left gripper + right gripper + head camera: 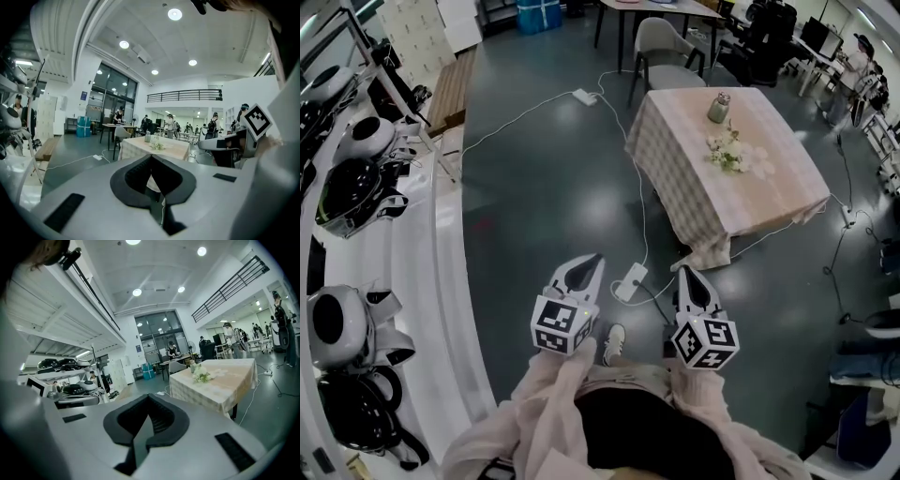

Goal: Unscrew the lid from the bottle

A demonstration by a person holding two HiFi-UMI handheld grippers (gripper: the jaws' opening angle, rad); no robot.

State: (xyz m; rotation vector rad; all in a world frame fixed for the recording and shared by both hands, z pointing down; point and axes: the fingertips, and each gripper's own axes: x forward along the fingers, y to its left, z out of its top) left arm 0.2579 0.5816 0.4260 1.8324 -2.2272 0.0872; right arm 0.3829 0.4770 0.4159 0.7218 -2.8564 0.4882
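Head view, looking steeply down: a person in a pale pink top stands on a dark grey floor (544, 187) in a large open workspace, holding two grippers out in front at waist level. The left gripper (581, 272) and the right gripper (688, 281) sit side by side but apart, each with a cube of black-and-white square markers at its rear. Both point towards a table well ahead of them.

In the left gripper view, that gripper's jaws are pressed together with nothing between them. The right gripper view shows the same: pads closed, empty.

The table (769, 197) is covered with a beige checked tablecloth that hangs over its edges. The bottle (719, 106) – small, with its lid on – stands upright near the far edge of the tabletop, well out of reach of either gripper. Just on the near side of it lies a sprig of white flowers (729, 152).

A grey chair (667, 52) stands beyond the table's far left corner. On the floor between the grippers and the table lies a white power strip (630, 281), and a white cable (643, 206) runs from it past the table's left side. One light shoe (614, 343) of the person shows below the grippers.

Along the left edge, a white shelf rack (441, 244) holds black and white helmets (347, 192).
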